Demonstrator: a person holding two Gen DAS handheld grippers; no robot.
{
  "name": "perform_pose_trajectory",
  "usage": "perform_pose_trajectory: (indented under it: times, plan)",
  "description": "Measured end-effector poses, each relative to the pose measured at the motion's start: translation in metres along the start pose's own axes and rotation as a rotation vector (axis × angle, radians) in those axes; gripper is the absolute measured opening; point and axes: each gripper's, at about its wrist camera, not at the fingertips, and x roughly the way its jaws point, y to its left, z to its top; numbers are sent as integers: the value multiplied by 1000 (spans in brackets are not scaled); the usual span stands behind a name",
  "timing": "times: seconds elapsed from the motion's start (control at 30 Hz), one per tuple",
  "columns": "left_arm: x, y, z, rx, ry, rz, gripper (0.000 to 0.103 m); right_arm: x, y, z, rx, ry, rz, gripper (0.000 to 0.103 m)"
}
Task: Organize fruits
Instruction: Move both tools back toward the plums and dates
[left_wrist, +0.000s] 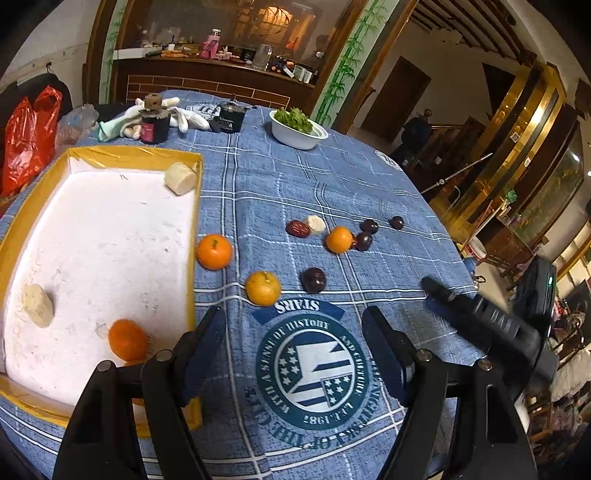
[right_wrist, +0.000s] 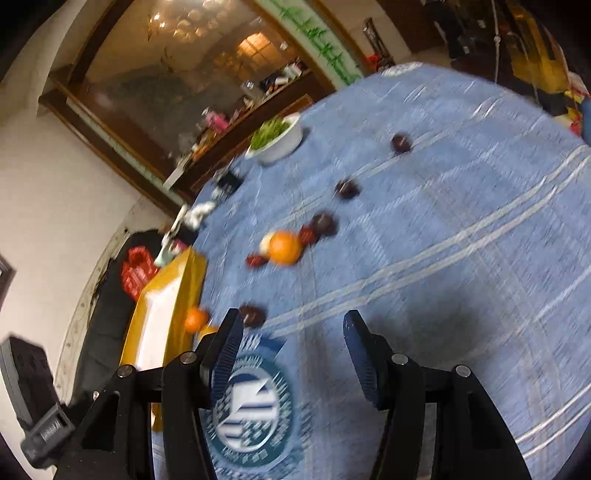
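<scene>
My left gripper (left_wrist: 295, 332) hangs open and empty over the blue cloth's round emblem, beside the yellow-rimmed white tray (left_wrist: 110, 158). In the tray lie one orange (left_wrist: 127, 339) and two pale chunks (left_wrist: 37, 305). On the cloth ahead are three oranges (left_wrist: 263, 288), a dark plum (left_wrist: 314, 279), a red date (left_wrist: 297, 229), a pale piece (left_wrist: 316, 223) and three more plums (left_wrist: 364, 240). My right gripper (right_wrist: 293, 339) is open with nothing between its fingers, low over the cloth. In its blurred view an orange (right_wrist: 284, 246) and a plum (right_wrist: 252, 314) lie ahead.
A white bowl of greens (left_wrist: 298, 127) stands at the far side of the table. A dark jar (left_wrist: 154, 125), white cloths and a black box sit at the back left. Red bags (left_wrist: 29, 140) hang left of the table. The right gripper (left_wrist: 436, 293) reaches in from the right.
</scene>
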Motion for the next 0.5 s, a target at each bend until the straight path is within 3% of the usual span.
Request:
perform_pose_trajectory:
  times: [0.13,0.27,0.3,0.37,0.5]
  plan:
    - [15,-5,2,24,19,6,75,8,-14,31,-27,-1,-20,63]
    - [38,-27,6,108,50,-11,75,35,-12,51,-54,35,-7,63]
    - [43,-33,8,132,51,-14,73,42,-10,54,-62,46,-5,63]
    - [55,-43,13,180,62,1,59,61,-6,61,-84,70,-10,63]
    - [85,-53,19,239,84,37,58,88,-10,71,-108,86,-76,62]
